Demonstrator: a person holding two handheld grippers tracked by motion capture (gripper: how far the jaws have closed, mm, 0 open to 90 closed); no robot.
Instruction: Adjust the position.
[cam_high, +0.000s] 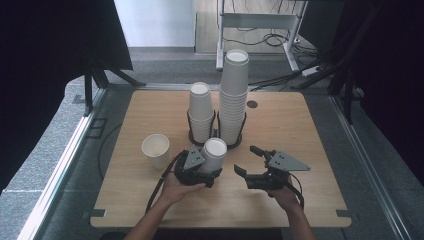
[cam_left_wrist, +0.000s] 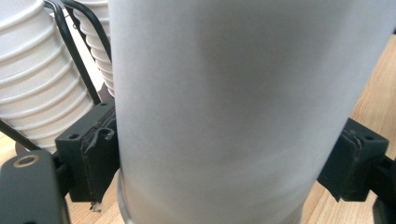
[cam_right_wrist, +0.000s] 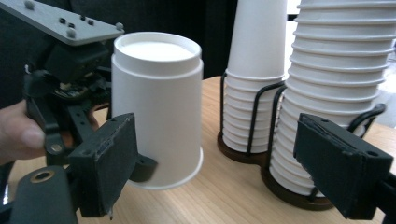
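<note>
Left claw (cam_high: 209, 176) clenched on upside-down paper cup (cam_high: 214, 155), tabletop (cam_high: 300, 125) centre. Right claw (cam_high: 248, 161) at 3 o'clock, released, holding nothing. Cup stacks (cam_high: 233, 97) at 12 o'clock.

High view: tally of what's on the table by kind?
Loose paper cups: 2, an upside-down cup in the left claw, an upright cup standing alone
Cup stacks: 2, a short stack, a tall stack
Wire holder: 1
Total: 5

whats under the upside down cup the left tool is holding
The upside-down paper cup in the left tool rests rim-down on the wooden table. Whatever lies beneath it is hidden by its wall.
</note>
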